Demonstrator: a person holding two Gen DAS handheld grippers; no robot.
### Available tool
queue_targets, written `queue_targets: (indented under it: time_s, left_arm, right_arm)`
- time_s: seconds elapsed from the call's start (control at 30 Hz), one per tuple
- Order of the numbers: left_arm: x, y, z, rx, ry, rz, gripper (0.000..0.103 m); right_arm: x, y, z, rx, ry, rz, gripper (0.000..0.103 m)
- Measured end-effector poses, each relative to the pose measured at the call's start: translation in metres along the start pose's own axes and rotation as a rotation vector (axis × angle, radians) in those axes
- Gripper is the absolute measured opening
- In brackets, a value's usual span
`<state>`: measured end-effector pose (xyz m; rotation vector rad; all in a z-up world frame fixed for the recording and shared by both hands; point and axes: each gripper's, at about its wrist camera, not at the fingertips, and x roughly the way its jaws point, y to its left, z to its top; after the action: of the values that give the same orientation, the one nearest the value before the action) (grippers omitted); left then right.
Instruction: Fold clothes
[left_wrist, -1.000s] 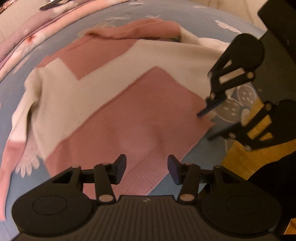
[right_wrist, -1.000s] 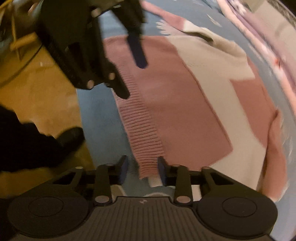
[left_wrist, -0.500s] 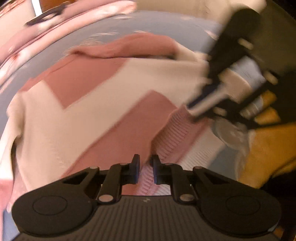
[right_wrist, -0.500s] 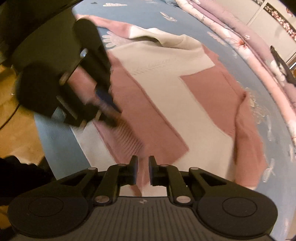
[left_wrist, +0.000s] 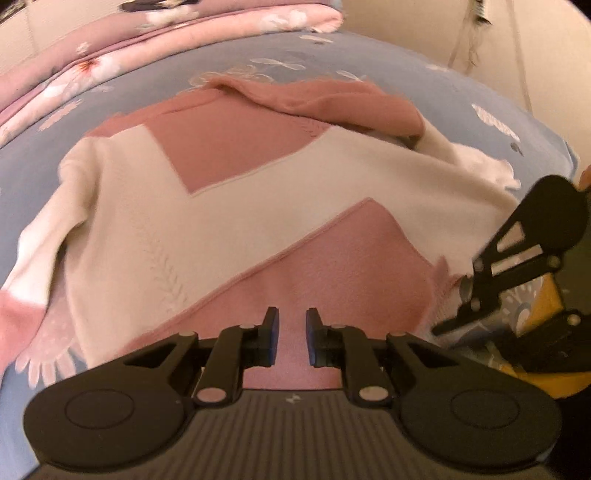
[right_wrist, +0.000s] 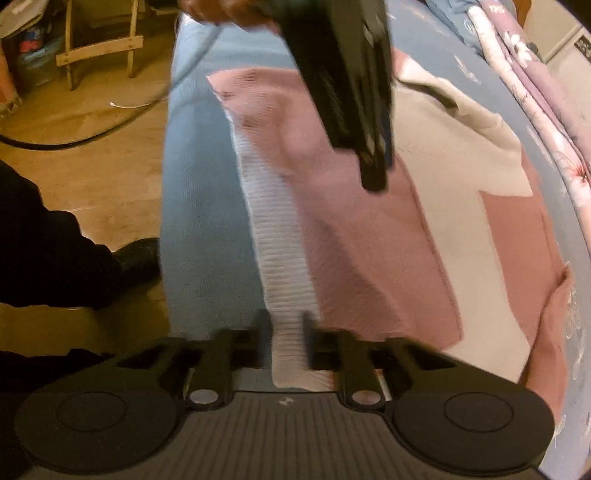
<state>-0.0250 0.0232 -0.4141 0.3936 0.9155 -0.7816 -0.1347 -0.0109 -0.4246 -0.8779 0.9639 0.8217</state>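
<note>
A pink-and-cream colour-block knitted sweater (left_wrist: 236, 206) lies spread flat on the blue printed bedsheet (left_wrist: 461, 96), its ribbed hem (right_wrist: 284, 258) along the bed's near edge. The left claw (left_wrist: 291, 338) is clamped on the pink fabric at the hem; its jaws have just eased slightly wider with cloth between them. The right claw (right_wrist: 286, 339) has just closed and is clamped on the pale ribbed hem, further along the same edge. A folded pink floral quilt (left_wrist: 110, 51) lies beyond the sweater.

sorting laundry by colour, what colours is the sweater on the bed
The sweater is pink and cream in big angular blocks, with a pale ribbed hem; clearest in the left wrist view.
</note>
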Motion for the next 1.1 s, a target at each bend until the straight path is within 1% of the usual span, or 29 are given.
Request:
queue_targets:
  time_s: [0.07, 0.13, 0.2, 0.23, 0.3, 0.37, 0.5, 0.53, 0.57, 0.6, 0.67, 0.73, 0.77, 0.83, 0.9, 0.97, 1.0, 1.03, 1.07, 1.1]
  left_arm:
    - [-0.010, 0.001, -0.004, -0.036, 0.006, 0.011, 0.017]
    - [-0.019, 0.001, -0.010, -0.056, 0.016, 0.022, 0.018]
    - [-0.024, 0.001, -0.015, -0.073, 0.030, 0.028, 0.021]
    - [-0.026, 0.002, -0.019, -0.079, 0.040, 0.032, 0.021]
    - [-0.027, 0.002, -0.025, -0.094, 0.054, 0.032, 0.021]
    - [-0.025, 0.003, -0.031, -0.117, 0.080, 0.022, 0.022]
    - [-0.023, 0.001, -0.036, -0.093, 0.095, 0.022, 0.024]
    - [-0.023, 0.001, -0.037, -0.088, 0.094, 0.026, 0.028]
    - [-0.024, 0.003, -0.039, -0.089, 0.095, 0.030, 0.033]
    - [-0.024, 0.005, -0.042, -0.091, 0.096, 0.033, 0.033]
    - [-0.028, 0.009, -0.048, -0.095, 0.105, 0.023, 0.033]
    - [-0.032, 0.010, -0.053, -0.081, 0.108, 0.001, 0.033]
    - [-0.034, 0.007, -0.055, -0.054, 0.104, 0.000, 0.033]
    - [-0.036, 0.001, -0.057, -0.002, 0.116, -0.013, 0.033]
    - [-0.035, -0.003, -0.057, 0.021, 0.115, -0.040, 0.033]
    - [-0.034, -0.006, -0.057, 0.036, 0.114, -0.075, 0.034]
    - [-0.034, -0.008, -0.056, 0.054, 0.108, -0.081, 0.035]
    - [-0.034, -0.011, -0.056, 0.071, 0.102, -0.075, 0.035]
    - [-0.033, -0.013, -0.056, 0.094, 0.098, -0.069, 0.035]
    - [-0.032, -0.016, -0.055, 0.117, 0.093, -0.064, 0.035]
  right_arm:
    - [-0.003, -0.004, 0.002, -0.007, 0.007, 0.034, 0.002]
    - [-0.009, -0.017, 0.006, 0.072, 0.012, 0.146, 0.002]
    - [-0.020, -0.023, 0.009, 0.094, 0.004, 0.243, 0.002]
    - [-0.023, -0.021, 0.009, 0.074, 0.010, 0.266, 0.002]
    - [-0.020, -0.010, 0.006, 0.009, 0.030, 0.262, 0.002]
    - [-0.013, -0.013, 0.005, 0.034, 0.060, 0.285, 0.002]
    - [-0.007, -0.018, 0.008, 0.087, 0.112, 0.328, 0.002]
    - [-0.011, -0.020, 0.008, 0.108, 0.105, 0.342, 0.003]
    - [-0.015, -0.021, 0.008, 0.128, 0.098, 0.355, 0.011]
    - [-0.021, -0.022, 0.010, 0.140, 0.079, 0.329, 0.012]
    - [-0.027, -0.024, 0.013, 0.161, 0.062, 0.286, 0.021]
    - [-0.028, -0.026, 0.017, 0.187, 0.042, 0.232, 0.021]
    - [-0.026, -0.024, 0.019, 0.183, 0.028, 0.179, 0.024]
    - [-0.021, -0.017, 0.022, 0.107, 0.020, 0.102, 0.028]
    - [-0.014, -0.003, 0.026, -0.002, 0.012, 0.052, 0.032]
    - [-0.009, 0.010, 0.028, -0.093, 0.002, 0.040, 0.036]
    - [-0.008, 0.016, 0.028, -0.131, -0.007, 0.031, 0.037]
    - [-0.007, 0.020, 0.032, -0.158, -0.008, 0.033, 0.035]
    - [-0.007, 0.022, 0.033, -0.170, -0.002, 0.032, 0.017]
    - [-0.009, 0.018, 0.035, -0.143, 0.004, 0.036, 0.003]
